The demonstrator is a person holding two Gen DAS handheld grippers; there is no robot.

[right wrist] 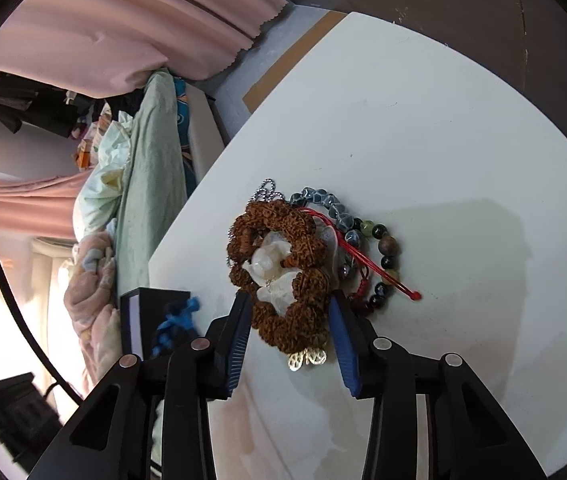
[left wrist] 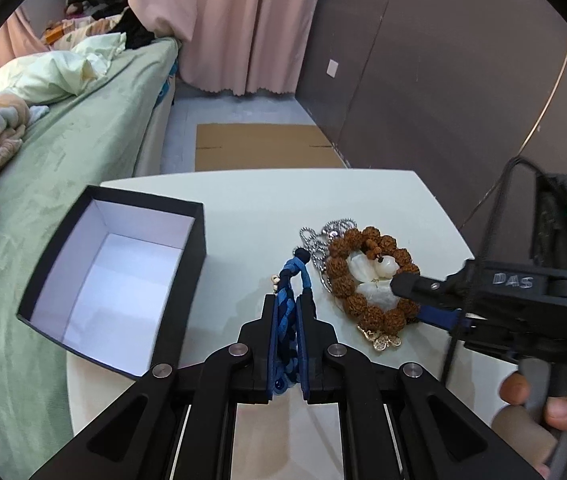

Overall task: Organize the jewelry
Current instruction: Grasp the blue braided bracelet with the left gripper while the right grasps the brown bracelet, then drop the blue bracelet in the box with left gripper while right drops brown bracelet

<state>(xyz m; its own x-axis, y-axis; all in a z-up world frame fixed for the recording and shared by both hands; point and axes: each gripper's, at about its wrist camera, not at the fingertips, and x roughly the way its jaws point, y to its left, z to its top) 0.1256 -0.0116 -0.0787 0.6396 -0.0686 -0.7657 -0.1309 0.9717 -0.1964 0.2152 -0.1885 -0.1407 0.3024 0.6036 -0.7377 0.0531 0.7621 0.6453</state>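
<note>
The white table [left wrist: 363, 200] fills the middle of both views, with the green-covered bed [left wrist: 95, 128] running along its left edge. On the table's left side sits the black box [left wrist: 199, 236], lid off, its white inside bare as far as the left wrist view shows.

Over to the left gripper [left wrist: 286, 304]: its jaws are pressed together on the blue braided bracelet [left wrist: 289, 276], the braid sandwiched between the pads and its knotted end poking out ahead of the tips, just right of the box. It looks lifted off the table, though that is hard to confirm.

The right gripper [right wrist: 289, 308] has its jaws spread wide, one on each side of the brown seed-bead bracelet [right wrist: 283, 324], which lies flat in the jewelry pile near the table's middle. Whether the pads touch the beads, the frames do not settle.

Inside that brown ring lies a white carved pendant [right wrist: 271, 272]. Just beyond it sit a bracelet of dark and mixed stone beads [right wrist: 387, 248], a red cord [right wrist: 379, 276], a silver ball chain [right wrist: 266, 192] and, nearest the gripper, a small gold filigree charm [right wrist: 307, 359].
</note>
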